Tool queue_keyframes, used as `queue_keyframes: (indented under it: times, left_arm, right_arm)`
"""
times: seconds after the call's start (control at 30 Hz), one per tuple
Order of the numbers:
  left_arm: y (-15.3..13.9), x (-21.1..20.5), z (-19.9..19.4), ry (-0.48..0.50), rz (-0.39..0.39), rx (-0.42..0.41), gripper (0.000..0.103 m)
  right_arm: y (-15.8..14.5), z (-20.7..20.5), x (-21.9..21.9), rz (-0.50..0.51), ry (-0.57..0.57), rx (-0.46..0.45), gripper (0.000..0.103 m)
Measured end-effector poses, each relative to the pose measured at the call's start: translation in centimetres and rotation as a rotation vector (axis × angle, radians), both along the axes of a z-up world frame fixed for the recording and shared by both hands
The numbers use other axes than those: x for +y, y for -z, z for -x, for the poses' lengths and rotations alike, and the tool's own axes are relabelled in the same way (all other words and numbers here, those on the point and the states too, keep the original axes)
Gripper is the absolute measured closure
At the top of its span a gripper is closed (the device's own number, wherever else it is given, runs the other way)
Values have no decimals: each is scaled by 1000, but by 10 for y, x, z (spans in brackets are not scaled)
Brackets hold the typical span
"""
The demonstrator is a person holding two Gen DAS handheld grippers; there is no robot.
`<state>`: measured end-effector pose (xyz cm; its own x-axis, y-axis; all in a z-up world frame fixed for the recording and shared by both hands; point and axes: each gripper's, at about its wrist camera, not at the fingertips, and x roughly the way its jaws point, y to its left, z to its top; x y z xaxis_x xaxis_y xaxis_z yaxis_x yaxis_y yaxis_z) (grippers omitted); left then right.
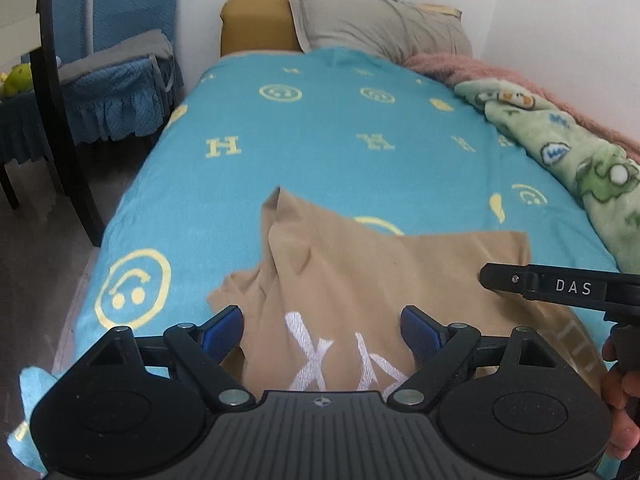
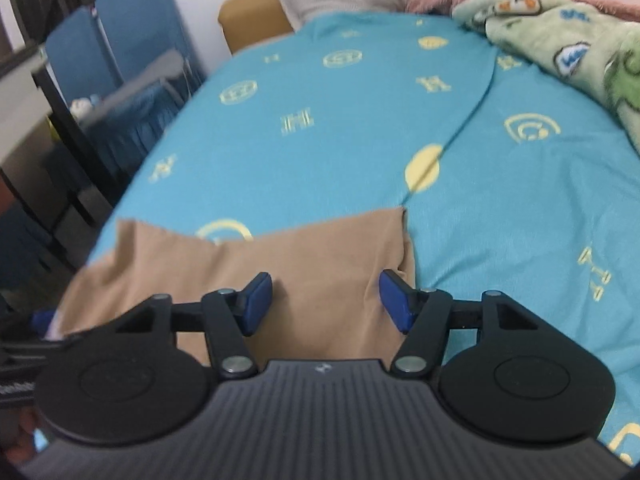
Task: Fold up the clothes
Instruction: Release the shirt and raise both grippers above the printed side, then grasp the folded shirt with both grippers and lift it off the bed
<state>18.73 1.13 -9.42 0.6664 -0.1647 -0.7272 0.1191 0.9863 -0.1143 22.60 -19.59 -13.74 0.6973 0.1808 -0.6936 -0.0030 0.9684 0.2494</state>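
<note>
Lying directly under and ahead of both sets of tongs, the tan garment point(image 1: 360, 280) is spread on the bed point(image 1: 320, 140), over its turquoise cover with yellow smiley faces and letters. In the left wrist view the left tongs point(image 1: 322, 330) stand wide, blue pads apart and nothing between them except the cloth showing beneath, white embroidered lettering right in the gap at the lower centre. In the right wrist view the right tongs point(image 2: 326, 300) stand at a middling width, also empty, poised above a plain stretch of the same cloth. The right tool's black arm enters the left view at the right edge, with a hand point(image 1: 622, 392) gripping it, so the two tools sit close side by side over the near end of the garment

Its long axis seems to run across the frame, left to right, with the far edge toward the pillow point(image 1: 380, 20); the blur in the right view makes this hard to confirm. The left half is rumpled: a ridge of cloth rises to a peak at mid-frame and a flap spills toward the lower left. The right half lies flat, ending in a square corner at centre right. The left tongs are nearer the bunched part, the right tongs nearer the flat corner. The cloth looks thin and soft, apt to sag when lifted
</note>
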Motion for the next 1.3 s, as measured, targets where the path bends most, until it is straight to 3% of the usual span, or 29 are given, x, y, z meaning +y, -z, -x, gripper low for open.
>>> queue_keyframes:
  times: [0.2, 0.33, 0.57, 0.7, 0.8, 0.9, 0.97, 1.17, 1.3]
  left_arm:
    - [-20, 4, 32, 42, 15, -38, 20]
    - [-33, 1, 65, 59, 33, -52, 19]
    - [-16, -8, 88, 33, -4, 40, 19]
    - [-25, -5, 94, 9, 27, 31, 19]
    - [-37, 12, 108, -34, 158, 34, 18]
    - [-38, 32, 121, -72, 359, 87, 16]
    - [-28, 43, 121, -109, 477, 161, 16]
    - [17, 55, 94, -221, 696, 330, 16]
    - [43, 70, 84, -339, 870, 341, 22]
  right_arm:
    - [-32, 37, 1, -45, 4, -16, 40]
    - [-54, 75, 7, -12, -33, -43, 40]
    - [-26, 97, 8, -14, 20, 108, 41]
    - [-19, 93, -1, -92, 47, 139, 41]
    - [-19, 95, -8, -139, 62, 149, 41]
    - [-17, 98, -10, -157, 68, 156, 41]
    - [-18, 97, -9, -159, 70, 158, 40]
    - [-18, 95, -12, -178, 88, 168, 40]
    - [-17, 96, -15, -201, 98, 171, 40]
